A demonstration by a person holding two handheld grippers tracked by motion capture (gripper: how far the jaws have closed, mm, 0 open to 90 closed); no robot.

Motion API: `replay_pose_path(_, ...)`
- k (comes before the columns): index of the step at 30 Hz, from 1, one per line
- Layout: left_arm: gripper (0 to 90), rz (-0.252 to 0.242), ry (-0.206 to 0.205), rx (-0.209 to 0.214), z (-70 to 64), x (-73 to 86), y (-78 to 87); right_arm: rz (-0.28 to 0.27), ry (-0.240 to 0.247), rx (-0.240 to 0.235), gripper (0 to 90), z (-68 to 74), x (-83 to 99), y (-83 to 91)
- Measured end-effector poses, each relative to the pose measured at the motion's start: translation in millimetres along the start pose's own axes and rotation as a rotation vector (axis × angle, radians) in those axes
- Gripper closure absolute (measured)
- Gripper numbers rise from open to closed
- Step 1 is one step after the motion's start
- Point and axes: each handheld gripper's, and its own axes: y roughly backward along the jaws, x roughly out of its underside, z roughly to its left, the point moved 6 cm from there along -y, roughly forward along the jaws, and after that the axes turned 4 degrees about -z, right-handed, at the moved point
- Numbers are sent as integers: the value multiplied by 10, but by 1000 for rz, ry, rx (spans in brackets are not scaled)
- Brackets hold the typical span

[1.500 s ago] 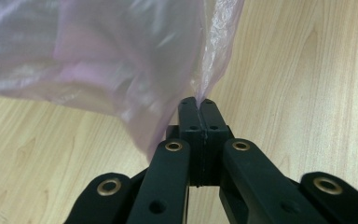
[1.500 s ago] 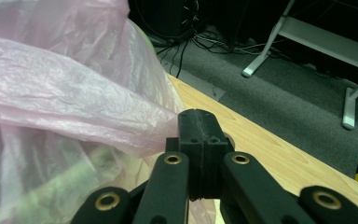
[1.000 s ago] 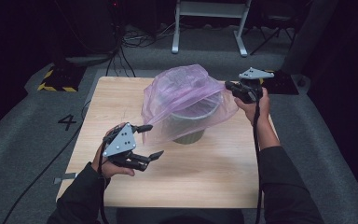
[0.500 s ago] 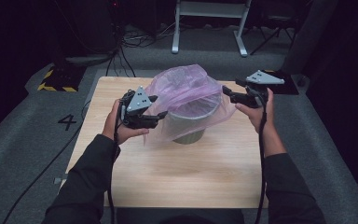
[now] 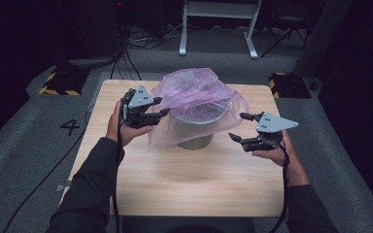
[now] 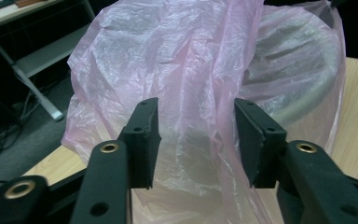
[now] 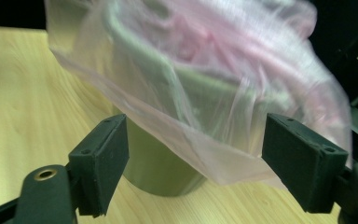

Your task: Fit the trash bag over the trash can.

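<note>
**Bag half-fitted on bin, both claws open and staged**

Near: right gripper (image 5: 243,127) at 4 o'clock of the bin (image 5: 195,137), jaws spread wide, holding nothing. It sits just off the bag's loose skirt, aimed at the hem; my read is it's lined up to catch that edge and pull it down.

Left gripper (image 5: 161,106) at 9 o'clock, close against the pink bag (image 5: 194,94), jaws parted with film (image 6: 196,116) between them but not pinched, so nothing held. Likely staged to grab the bunched plastic and spread it over the rim.

Bin stands upright at table centre, slightly to 12. Bag drapes over the mouth, puffed up top, skirt hanging lower on the left side, rim visible through it.

Surface: light wood table (image 5: 175,184), otherwise bare. Beyond: grey carpet, floor mark "4" (image 5: 71,127) at 9 o'clock, hazard-striped blocks (image 5: 58,82), cables and a white stand (image 5: 218,24) at 12, dark room.
</note>
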Motion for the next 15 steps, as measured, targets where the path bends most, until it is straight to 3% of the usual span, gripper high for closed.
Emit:
replay_pose_path(3, 362, -24, 23, 29, 36, -9, -9, 47, -2, 14, 252, -8, 95, -112)
replay_pose_path(5, 354, -30, 23, 26, 61, -2, -13, 71, 11, 31, 334, -21, 154, -181)
replay_pose_path(6, 387, -23, 20, 20, 74, 4, -20, 79, 22, 24, 465, -19, 183, -218)
replay_pose_path(9, 541, 0, -21, -33, 140, 23, -51, 102, 47, 45, 684, -41, 226, -284)
replay_pose_path(13, 788, 12, -66, -70, 227, 13, -103, 113, 83, 58, 859, -51, 237, -339)
replay_pose_path(15, 878, 8, -57, -69, 288, -2, -142, 111, 92, 61, 900, -58, 233, -360)
